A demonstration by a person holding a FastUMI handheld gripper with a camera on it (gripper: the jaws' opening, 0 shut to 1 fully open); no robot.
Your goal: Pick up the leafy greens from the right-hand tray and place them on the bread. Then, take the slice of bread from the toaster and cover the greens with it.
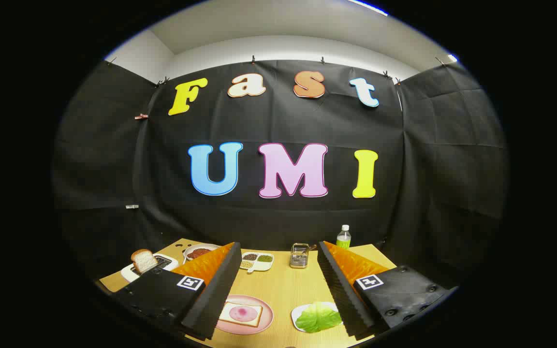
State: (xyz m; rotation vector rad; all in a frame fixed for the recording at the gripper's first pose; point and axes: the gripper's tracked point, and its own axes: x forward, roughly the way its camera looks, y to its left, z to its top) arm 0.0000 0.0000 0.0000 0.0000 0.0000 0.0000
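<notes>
A wooden table (pixel 283 290) spreads ahead of the fingers; beyond the fingers, at the table's far edge, stands a small metal holder (pixel 300 255); just beside it, further back, a green-labelled bottle with a white cap (pixel 343 237); a divided white dish of grains (pixel 256 261) sits beyond the fingers, and a white bowl of dark red food (pixel 199 252) behind the left finger.

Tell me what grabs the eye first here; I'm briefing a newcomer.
The open gripper frames a light wooden table. Between its fingers lie a pink round plate with a topped bread slice and a white tray of green leafy lettuce. Beyond the left finger, a bread slice stands in a white toaster.
</notes>
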